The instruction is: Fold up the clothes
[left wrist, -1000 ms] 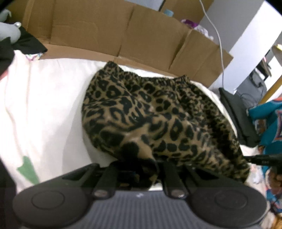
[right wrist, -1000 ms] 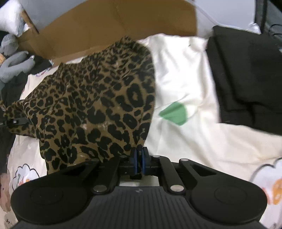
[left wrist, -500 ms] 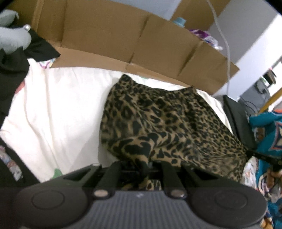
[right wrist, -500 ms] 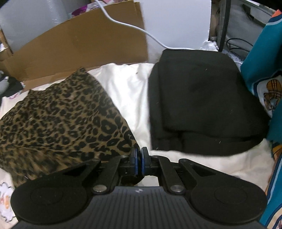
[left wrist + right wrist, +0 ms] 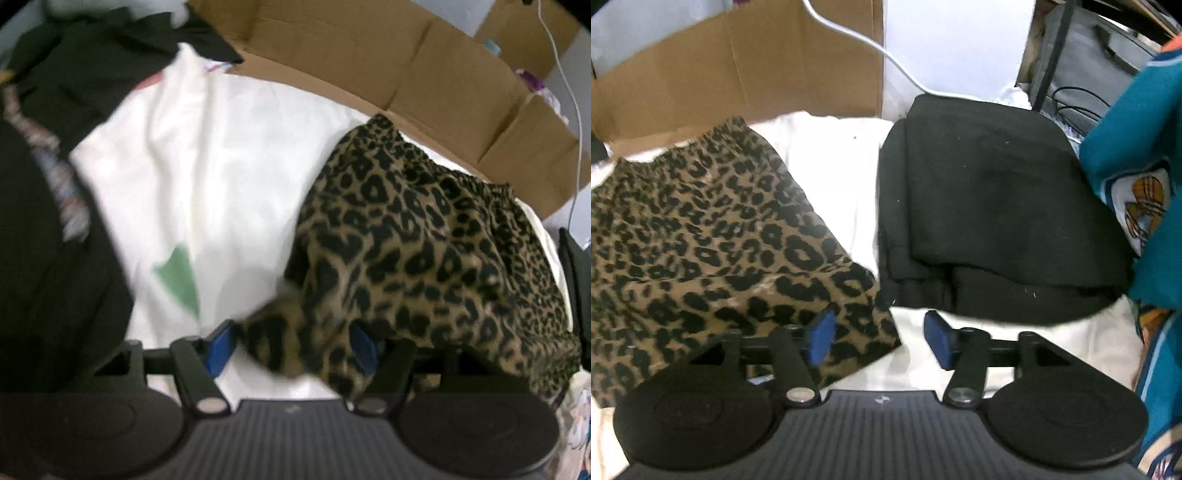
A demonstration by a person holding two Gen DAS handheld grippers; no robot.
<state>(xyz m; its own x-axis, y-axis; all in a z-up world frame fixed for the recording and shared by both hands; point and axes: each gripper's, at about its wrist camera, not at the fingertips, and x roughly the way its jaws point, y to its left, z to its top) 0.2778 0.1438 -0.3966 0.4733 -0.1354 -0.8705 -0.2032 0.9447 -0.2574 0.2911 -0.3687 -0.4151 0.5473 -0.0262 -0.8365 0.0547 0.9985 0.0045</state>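
- Covering most of both views is a white sheet (image 5: 236, 177) with a green triangular mark (image 5: 179, 277) on it; what it is spread over cannot be told.
- Standing along the far edge of the sheet is a wall of brown cardboard (image 5: 388, 62), with a white cable (image 5: 871, 44) trailing down in front of it.
- Lying flat on the sheet is a leopard-print garment (image 5: 701, 236), its gathered waistband toward the cardboard and its near hem toward both cameras.
- Sitting just beside the garment's right edge, on the same sheet, is a folded black garment (image 5: 997, 206), apart from it by a strip of white.
- Heaped at the left side of the left wrist view are dark clothes (image 5: 55, 258), blurred.
- Hanging at the right edge of the right wrist view is teal printed fabric (image 5: 1137, 155).
- Left tongs (image 5: 291, 347): its jaws have just been opening and now stand wide; a loose corner of the leopard hem lies between the blue pads (image 5: 219, 347), draped over the right one, not pinched.
- Right tongs (image 5: 881, 338): its jaws have just been opening and stand apart, gripping nothing; the left pad lies over the leopard garment's corner, the right over bare sheet.
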